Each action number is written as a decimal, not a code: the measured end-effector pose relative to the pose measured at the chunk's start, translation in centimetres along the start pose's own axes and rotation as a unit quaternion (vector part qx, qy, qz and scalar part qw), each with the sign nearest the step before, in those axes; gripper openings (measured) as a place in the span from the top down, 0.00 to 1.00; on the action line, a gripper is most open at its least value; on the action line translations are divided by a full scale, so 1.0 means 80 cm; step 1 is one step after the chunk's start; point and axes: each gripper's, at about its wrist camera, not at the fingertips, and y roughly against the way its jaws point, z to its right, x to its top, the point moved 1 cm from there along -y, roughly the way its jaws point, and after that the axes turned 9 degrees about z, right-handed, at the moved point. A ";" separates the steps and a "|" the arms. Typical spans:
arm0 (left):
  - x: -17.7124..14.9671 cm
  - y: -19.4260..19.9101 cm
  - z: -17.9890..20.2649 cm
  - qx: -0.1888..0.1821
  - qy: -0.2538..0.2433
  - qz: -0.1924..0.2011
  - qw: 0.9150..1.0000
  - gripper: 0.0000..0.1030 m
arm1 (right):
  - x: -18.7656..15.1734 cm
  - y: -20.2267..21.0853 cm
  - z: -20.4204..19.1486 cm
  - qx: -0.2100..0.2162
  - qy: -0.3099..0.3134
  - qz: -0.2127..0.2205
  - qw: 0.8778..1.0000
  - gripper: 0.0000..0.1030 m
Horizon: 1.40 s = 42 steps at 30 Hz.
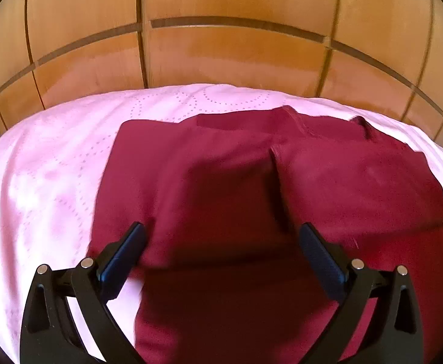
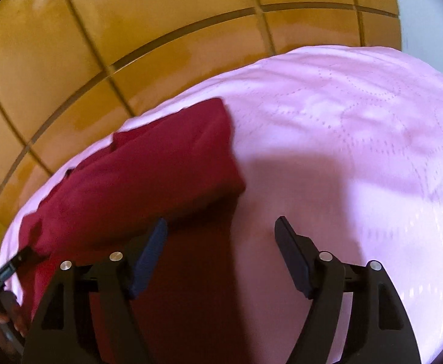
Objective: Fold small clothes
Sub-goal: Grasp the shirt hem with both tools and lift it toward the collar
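Both wrist views were bright and warm-toned, with heavy fisheye bowing: the straight seams of the wooden panels [image 1: 236, 48] curved strongly, and dark vignette filled the corners. Dappled light patches lay across the pink bedspread [image 1: 39, 182], most clearly at its left in the left view and at upper right in the right view. Glossy reflections sat on the panels, with a small white glare spot at top left of the right view. The maroon garment [image 1: 221, 182] carried a deep shadow along its near part. A broad soft shadow crossed the bedspread in the right view. The right view showed motion smear; garment edges were soft in both.
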 end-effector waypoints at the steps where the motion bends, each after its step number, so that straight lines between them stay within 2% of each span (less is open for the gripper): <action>1: -0.005 0.008 -0.001 0.000 -0.007 0.002 1.000 0.02 | -0.008 0.006 -0.004 0.003 0.008 -0.002 1.000 0.30; 4: -0.015 0.022 -0.005 0.001 -0.012 -0.004 1.000 0.02 | -0.023 0.015 -0.005 0.003 0.015 -0.009 1.000 0.27; 7: -0.030 0.028 -0.017 -0.013 0.011 -0.031 0.999 0.02 | -0.031 0.021 -0.011 0.004 0.027 -0.011 1.000 0.24; 11: -0.054 0.044 -0.040 -0.024 0.049 -0.045 0.997 0.02 | -0.039 0.033 -0.018 0.018 0.044 -0.019 0.999 0.23; 17: -0.086 0.077 -0.068 -0.042 0.064 -0.040 0.996 0.02 | -0.043 0.054 -0.006 0.057 0.030 -0.040 0.997 0.23; 20: -0.099 0.088 -0.073 -0.057 0.048 -0.040 0.996 0.02 | -0.045 0.064 0.000 0.065 0.022 -0.047 0.997 0.23; 25: -0.121 0.106 -0.065 -0.066 -0.027 -0.031 0.997 0.02 | -0.057 0.078 0.002 0.079 0.037 -0.063 0.994 0.23; 27: -0.127 0.116 -0.067 -0.082 -0.031 -0.028 0.996 0.02 | -0.064 0.085 0.003 0.090 0.044 -0.070 0.992 0.24; 31: -0.136 0.136 -0.078 -0.120 -0.020 -0.026 0.992 0.04 | -0.077 0.100 0.011 0.114 0.051 -0.081 0.989 0.32; 35: -0.150 0.159 -0.085 -0.162 -0.016 -0.019 0.986 0.17 | -0.089 0.117 0.020 0.140 0.045 -0.091 0.985 0.38; 37: -0.153 0.166 -0.090 -0.188 -0.004 -0.018 0.982 0.27 | -0.095 0.124 0.025 0.152 0.042 -0.095 0.983 0.39; 42: -0.158 0.169 -0.100 -0.238 0.033 -0.031 0.970 0.43 | -0.108 0.137 0.039 0.183 0.031 -0.104 0.977 0.45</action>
